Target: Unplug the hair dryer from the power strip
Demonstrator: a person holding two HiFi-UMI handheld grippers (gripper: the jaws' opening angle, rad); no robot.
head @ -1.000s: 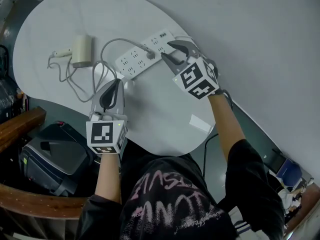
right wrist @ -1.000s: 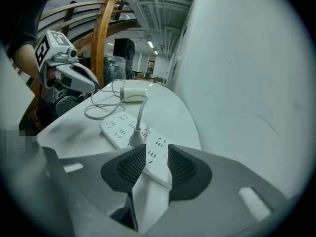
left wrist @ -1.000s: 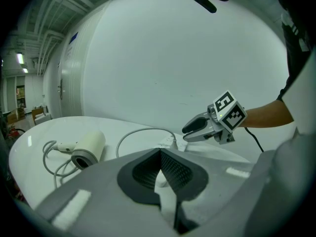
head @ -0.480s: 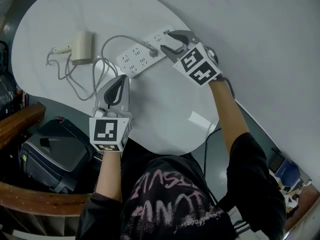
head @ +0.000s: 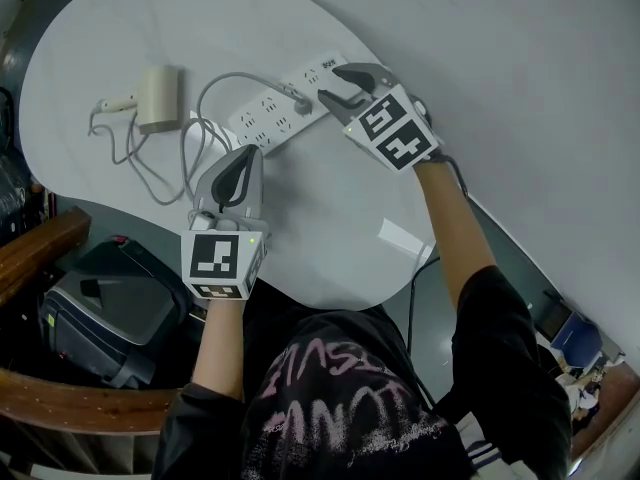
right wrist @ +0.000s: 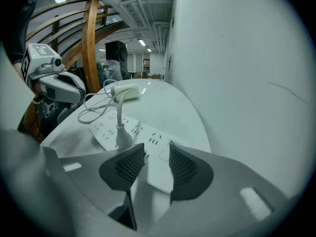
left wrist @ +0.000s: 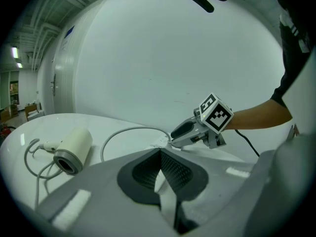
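A white power strip (head: 272, 116) lies on the white table (head: 330, 218), with the hair dryer's grey plug (head: 301, 103) standing in it. The cream hair dryer (head: 159, 98) lies to the left, its cable (head: 225, 80) looping between them. My right gripper (head: 334, 88) is open over the strip's right end. Its jaws widened, then have just been closing slightly. In the right gripper view the strip (right wrist: 154, 138) runs between the pads (right wrist: 183, 166), and the plug (right wrist: 122, 135) is just beyond the left one. My left gripper (head: 240, 160) is shut on nothing, a little nearer me than the strip.
A black machine (head: 100, 318) and a wooden rail (head: 40, 248) sit below the table's left edge. A small white label (head: 400, 238) lies on the near right of the table. A plain wall stands beyond the table.
My right gripper has come down a little over the strip's end, and its jaws stand wider than a second ago. The left gripper has barely moved.
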